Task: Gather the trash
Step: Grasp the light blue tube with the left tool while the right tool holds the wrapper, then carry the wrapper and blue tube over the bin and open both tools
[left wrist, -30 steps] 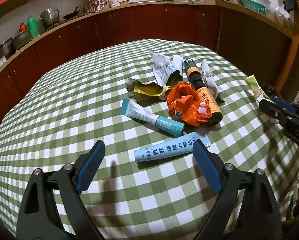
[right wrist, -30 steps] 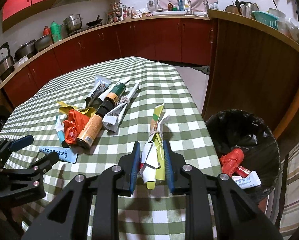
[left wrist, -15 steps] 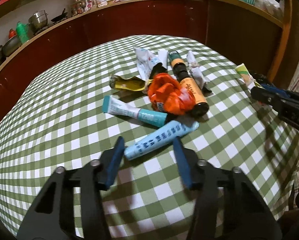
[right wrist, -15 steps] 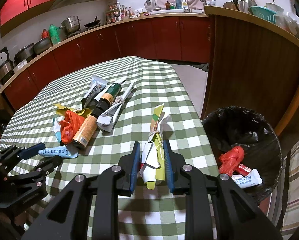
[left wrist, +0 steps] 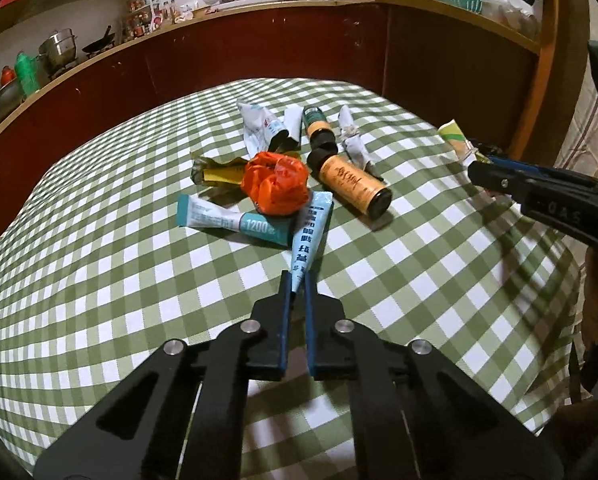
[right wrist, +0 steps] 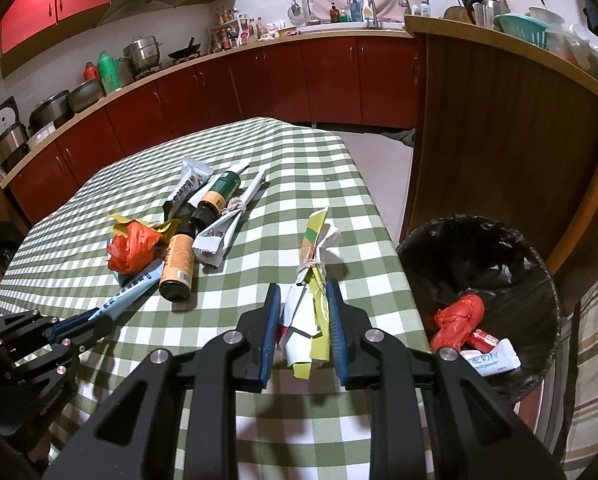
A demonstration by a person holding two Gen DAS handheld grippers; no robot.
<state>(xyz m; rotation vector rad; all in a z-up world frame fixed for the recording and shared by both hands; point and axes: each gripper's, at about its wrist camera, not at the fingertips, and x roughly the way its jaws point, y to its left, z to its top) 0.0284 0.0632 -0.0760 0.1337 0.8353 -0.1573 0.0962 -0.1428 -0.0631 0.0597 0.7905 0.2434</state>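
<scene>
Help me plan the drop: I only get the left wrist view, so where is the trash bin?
Observer: A bin with a black liner stands on the floor just off the table, on the right side of the right wrist view.
Operator: Is it empty?
Observer: No. A crumpled red bag and a white sachet lie inside it.
Operator: What does the right gripper hold? I see only a tip.
Observer: The right gripper is clamped on a tied bundle of yellow and white wrappers.
</scene>
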